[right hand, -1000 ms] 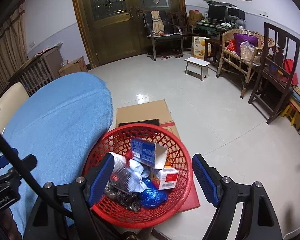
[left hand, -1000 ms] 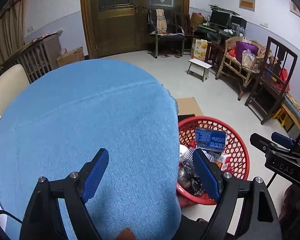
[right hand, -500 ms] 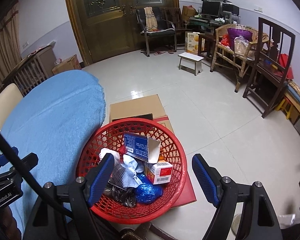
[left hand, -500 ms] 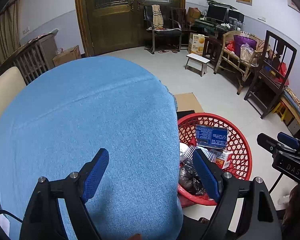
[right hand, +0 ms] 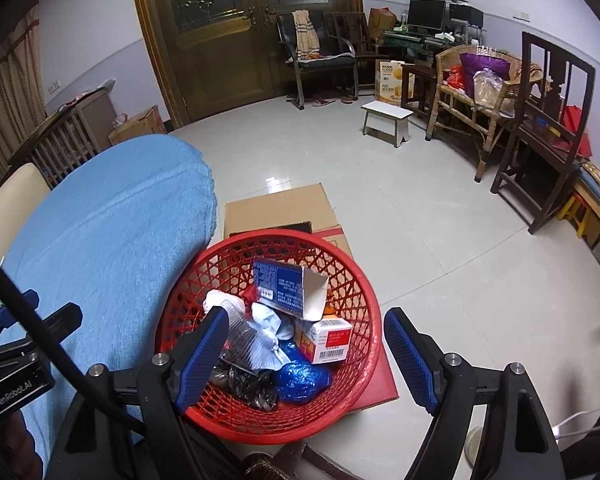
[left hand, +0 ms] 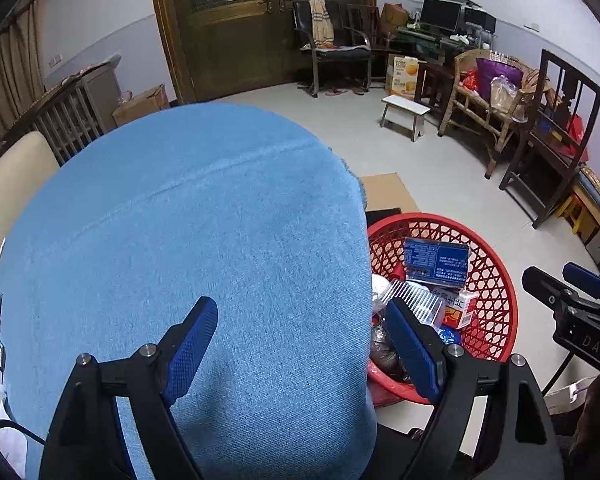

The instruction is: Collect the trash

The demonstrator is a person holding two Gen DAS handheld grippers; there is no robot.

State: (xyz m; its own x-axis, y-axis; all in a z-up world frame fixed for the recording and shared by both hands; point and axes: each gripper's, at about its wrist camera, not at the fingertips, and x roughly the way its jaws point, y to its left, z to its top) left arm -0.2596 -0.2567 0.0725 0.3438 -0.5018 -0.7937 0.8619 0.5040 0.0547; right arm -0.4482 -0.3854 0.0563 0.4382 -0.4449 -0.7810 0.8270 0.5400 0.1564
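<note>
A red mesh basket (right hand: pixel 352 280) stands on a box beside the blue-clothed table (right hand: pixel 100 248). It holds a blue carton (right hand: pixel 280 284), a white and red box (right hand: pixel 328 340), a blue wrapper (right hand: pixel 300 376), clear plastic and dark wrappers. My right gripper (right hand: pixel 306 350) is open and empty, just above the basket's near side. My left gripper (left hand: pixel 306 344) is open and empty over the table's (left hand: pixel 200 240) right edge. The basket (left hand: pixel 496 300) lies to its right. The right gripper (left hand: pixel 572 304) shows at the far right there.
Flattened cardboard (right hand: pixel 278 208) lies on the floor behind the basket. A white stool (right hand: pixel 386 118), wicker chair (right hand: pixel 480 92) and dark wooden chair (right hand: pixel 548 120) stand at the right. A cream seat (left hand: pixel 16 176) is left of the table.
Both grippers have shifted slightly; the views have drifted a little, with the basket a bit lower and nearer in the right wrist view. Both stay open and empty.
</note>
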